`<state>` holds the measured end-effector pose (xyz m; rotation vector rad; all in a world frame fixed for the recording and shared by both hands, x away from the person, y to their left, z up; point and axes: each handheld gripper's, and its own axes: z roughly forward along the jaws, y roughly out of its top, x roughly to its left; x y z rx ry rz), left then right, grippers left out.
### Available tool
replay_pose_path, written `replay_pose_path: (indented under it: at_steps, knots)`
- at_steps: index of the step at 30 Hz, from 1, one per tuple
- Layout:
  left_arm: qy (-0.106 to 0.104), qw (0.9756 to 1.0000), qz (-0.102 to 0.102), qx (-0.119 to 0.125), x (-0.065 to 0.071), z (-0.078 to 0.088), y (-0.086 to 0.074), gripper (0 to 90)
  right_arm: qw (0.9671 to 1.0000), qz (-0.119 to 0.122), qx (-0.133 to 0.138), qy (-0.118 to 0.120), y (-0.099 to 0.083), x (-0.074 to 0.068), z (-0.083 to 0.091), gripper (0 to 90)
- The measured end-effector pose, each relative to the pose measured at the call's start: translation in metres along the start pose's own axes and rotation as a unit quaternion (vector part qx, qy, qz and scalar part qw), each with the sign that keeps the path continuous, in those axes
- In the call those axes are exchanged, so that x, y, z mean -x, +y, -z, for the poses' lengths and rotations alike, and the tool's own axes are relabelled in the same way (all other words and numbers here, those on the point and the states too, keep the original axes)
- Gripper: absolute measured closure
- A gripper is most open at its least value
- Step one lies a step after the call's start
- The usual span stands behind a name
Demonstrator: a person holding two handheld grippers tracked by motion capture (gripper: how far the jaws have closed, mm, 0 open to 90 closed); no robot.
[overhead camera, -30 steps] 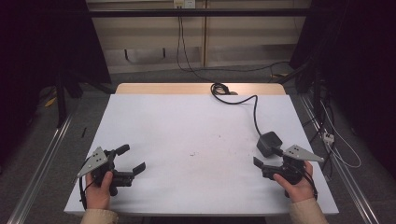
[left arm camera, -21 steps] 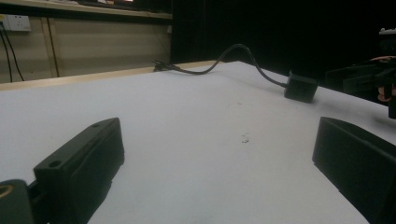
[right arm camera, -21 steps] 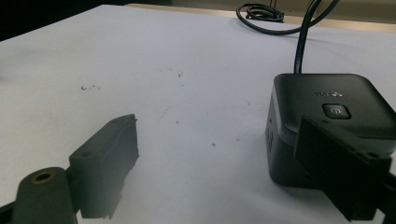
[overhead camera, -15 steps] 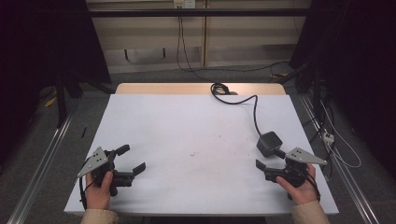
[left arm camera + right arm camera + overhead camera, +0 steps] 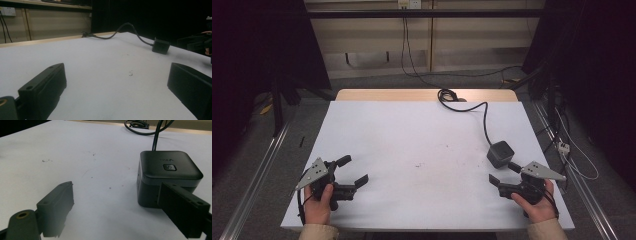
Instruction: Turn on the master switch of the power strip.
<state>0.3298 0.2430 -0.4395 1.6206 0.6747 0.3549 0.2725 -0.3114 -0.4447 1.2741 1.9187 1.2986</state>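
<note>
My right hand-held gripper [image 5: 500, 174], jaws wide and empty, sits at the black cube's [image 5: 500, 153] five o'clock near the bench's [image 5: 412, 130] right edge; I'd square up before closing. My left hand-held gripper [image 5: 353, 170] idles wide at seven o'clock.

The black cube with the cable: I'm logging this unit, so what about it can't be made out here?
- Small black cube-shaped box: the printed mark above its round top button, right gripper view, is too faint and small to read.
- Its near lower corner: hidden by the right gripper's black jaw.
- Black cable: its far end, high view, drops behind the table's far edge.
</note>
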Motion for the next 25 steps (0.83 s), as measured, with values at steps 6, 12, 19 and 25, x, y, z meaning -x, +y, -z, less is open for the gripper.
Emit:
replay_pose_path:
  at_steps: [6,12,19,25]
  knots:
    - [0.000,1.0000,0.001,0.000,0.0001,-0.0002,-0.0003,1.8,1.0000,-0.001,0.000,0.001,-0.0024,0.0013,0.0032,12.9]
    - [0.000,1.0000,0.001,-0.002,0.0003,-0.0002,-0.0007,1.8,1.0000,-0.005,0.002,0.001,-0.0049,0.0021,0.0058,12.7]
    - [0.000,1.0000,0.006,-0.002,0.0006,-0.0002,-0.0010,1.8,1.0000,-0.005,0.001,0.003,-0.0073,0.0013,0.0081,12.6]
    - [0.000,0.9999,0.010,-0.004,0.0005,-0.0005,-0.0012,1.8,1.0000,-0.006,0.000,0.002,-0.0088,0.0019,0.0092,11.9]
